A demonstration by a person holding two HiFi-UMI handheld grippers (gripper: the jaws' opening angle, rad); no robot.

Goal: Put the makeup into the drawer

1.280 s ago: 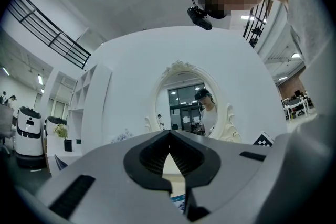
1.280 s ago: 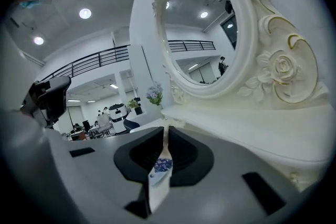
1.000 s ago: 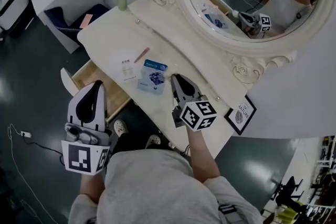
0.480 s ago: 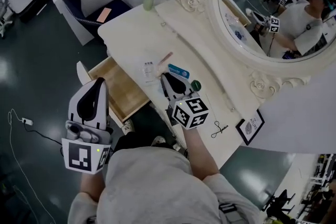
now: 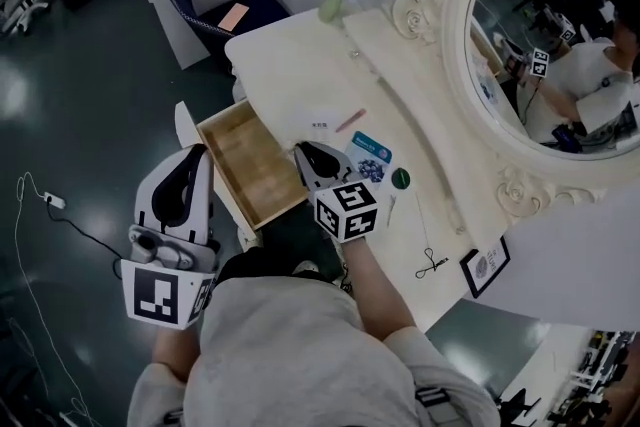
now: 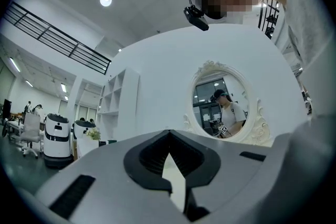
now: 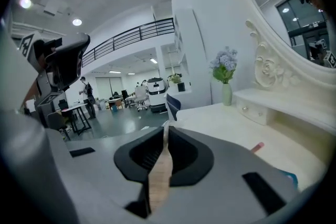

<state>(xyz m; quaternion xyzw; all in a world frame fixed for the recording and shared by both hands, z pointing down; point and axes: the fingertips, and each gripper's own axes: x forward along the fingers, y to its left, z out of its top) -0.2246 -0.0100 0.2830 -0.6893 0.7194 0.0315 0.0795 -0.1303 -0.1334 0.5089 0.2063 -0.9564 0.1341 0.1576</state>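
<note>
Progress: You are only just beginning. The drawer [image 5: 250, 165] is standing pulled open and, by my judgement, is holding nothing yet.
Makeup: It is all lying on the table [image 5: 290, 65], beside the drawer: a blue sachet [image 5: 372, 155], a pink stick [image 5: 350, 120], a white packet [image 5: 322, 124] and a small green round piece [image 5: 400, 178].
Remaining: Every item is waiting to be picked up and dropped in.
Right gripper [image 5: 305, 151]: You are holding it at the table's front edge, between drawer and sachet, with the jaws pressed together on nothing.
Left gripper [image 5: 192, 159]: You are carrying it off the table, near the drawer's front, tips meeting and empty.
Materials: The drawer is showing bare pale wood, the table is looking smooth and cream, and the sachet is lying flat and glossy.
</note>
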